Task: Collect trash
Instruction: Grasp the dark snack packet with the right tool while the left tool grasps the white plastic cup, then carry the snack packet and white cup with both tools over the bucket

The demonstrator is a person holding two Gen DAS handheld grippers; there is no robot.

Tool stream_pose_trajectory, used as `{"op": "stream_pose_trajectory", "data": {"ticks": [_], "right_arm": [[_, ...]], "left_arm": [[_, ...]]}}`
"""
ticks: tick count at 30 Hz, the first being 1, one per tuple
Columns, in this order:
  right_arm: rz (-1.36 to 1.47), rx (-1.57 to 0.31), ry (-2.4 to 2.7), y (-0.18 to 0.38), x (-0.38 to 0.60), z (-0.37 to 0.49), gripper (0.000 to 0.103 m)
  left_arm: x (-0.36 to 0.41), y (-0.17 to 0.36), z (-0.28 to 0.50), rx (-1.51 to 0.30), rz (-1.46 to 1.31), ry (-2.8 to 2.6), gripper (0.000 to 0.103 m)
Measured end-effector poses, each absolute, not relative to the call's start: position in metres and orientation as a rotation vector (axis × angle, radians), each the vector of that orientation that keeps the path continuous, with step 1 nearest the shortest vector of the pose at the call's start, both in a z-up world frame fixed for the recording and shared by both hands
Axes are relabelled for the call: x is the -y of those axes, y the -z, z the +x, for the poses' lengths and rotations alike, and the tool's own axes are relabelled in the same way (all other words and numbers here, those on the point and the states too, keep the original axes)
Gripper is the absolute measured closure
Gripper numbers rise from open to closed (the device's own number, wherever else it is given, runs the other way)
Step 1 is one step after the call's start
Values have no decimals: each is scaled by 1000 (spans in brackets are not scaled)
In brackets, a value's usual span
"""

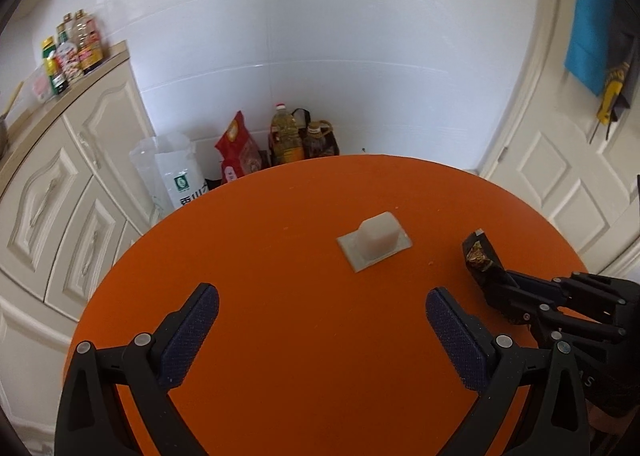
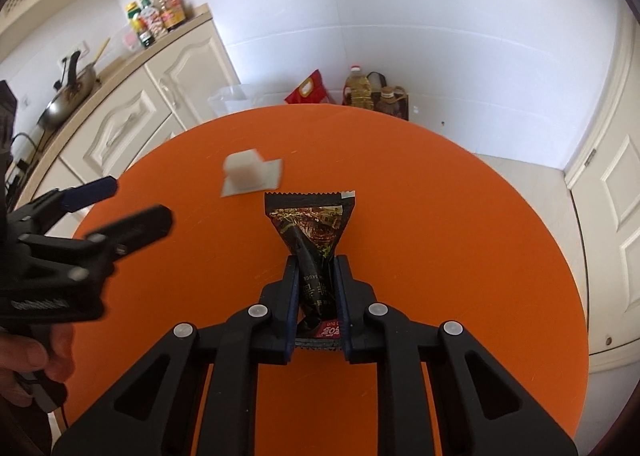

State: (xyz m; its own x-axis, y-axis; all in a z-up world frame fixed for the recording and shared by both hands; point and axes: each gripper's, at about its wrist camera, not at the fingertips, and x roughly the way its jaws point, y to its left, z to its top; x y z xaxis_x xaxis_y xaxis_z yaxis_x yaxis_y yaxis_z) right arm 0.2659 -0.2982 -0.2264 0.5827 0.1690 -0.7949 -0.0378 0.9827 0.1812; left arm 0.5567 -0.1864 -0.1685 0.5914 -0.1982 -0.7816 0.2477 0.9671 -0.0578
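The right gripper clamps the dark sauce packet above the orange table. The left gripper gapes empty; the white plastic tub waits at its one o'clock, uncollected.

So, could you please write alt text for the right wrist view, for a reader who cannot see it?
The right hand-held gripper is shut on a dark sauce packet above a round orange table. A small white plastic cup sits upside down further back on the table, and the open left hand-held gripper enters from the left.
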Motion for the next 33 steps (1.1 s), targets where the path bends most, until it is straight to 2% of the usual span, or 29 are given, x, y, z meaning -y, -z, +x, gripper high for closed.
{"op": "stream_pose_trajectory", "data": {"ticks": [6, 7, 8, 9, 10, 11, 12, 13, 20, 33], "right_arm": [[186, -934, -107, 224, 312, 277, 88], [190, -932, -103, 224, 315, 277, 87], [194, -931, -99, 224, 317, 277, 87], [200, -929, -99, 224, 318, 277, 88], [207, -928, -99, 224, 319, 278, 88], [206, -928, -96, 224, 319, 277, 88], [204, -927, -93, 223, 319, 277, 88], [206, -927, -93, 223, 319, 276, 88], [211, -921, -92, 219, 317, 263, 88], [216, -885, -95, 196, 306, 203, 87]], "left_arm": [[232, 191, 614, -898, 92, 294, 3], [236, 196, 621, -897, 98, 302, 8], [241, 202, 627, -902, 98, 318, 15], [244, 211, 629, -917, 95, 345, 36], [243, 218, 638, -935, 90, 362, 48], [241, 218, 640, -907, 97, 360, 54], [240, 220, 642, -907, 96, 392, 70], [239, 222, 644, -907, 99, 411, 76], [213, 238, 643, -920, 45, 440, 77], [154, 232, 584, -890, -60, 421, 77]]}}
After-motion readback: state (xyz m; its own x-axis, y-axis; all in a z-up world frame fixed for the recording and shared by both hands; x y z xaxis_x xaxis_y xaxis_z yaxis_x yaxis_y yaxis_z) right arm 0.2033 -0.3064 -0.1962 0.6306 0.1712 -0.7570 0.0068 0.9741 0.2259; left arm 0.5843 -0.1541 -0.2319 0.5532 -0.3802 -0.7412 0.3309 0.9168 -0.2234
